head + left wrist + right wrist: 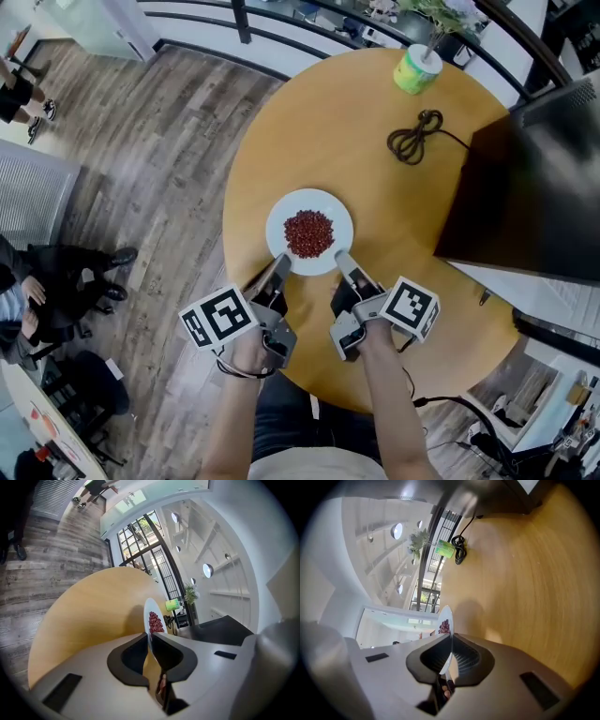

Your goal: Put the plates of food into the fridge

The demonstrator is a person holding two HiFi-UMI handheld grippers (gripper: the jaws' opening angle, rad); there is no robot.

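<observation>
A white plate point(291, 216) heaped with small red food point(309, 232) hangs just above the round wooden table point(394, 197). My left gripper point(279, 265) is shut on the plate's near left rim, and my right gripper point(343, 262) is shut on its near right rim. In the left gripper view the plate point(149, 616) runs edge-on out of the jaws point(150, 641), with the red food point(155, 621) on its right face. The right gripper view shows the plate's thin rim point(446, 618) pinched between the ribbed pads point(451, 654).
A green cup point(415, 70) stands at the table's far edge, with a coiled black cable point(413, 137) nearer. A black box-like appliance point(534, 187) sits on the right. Wooden floor point(150, 141) lies to the left, where a seated person's legs point(66, 272) show.
</observation>
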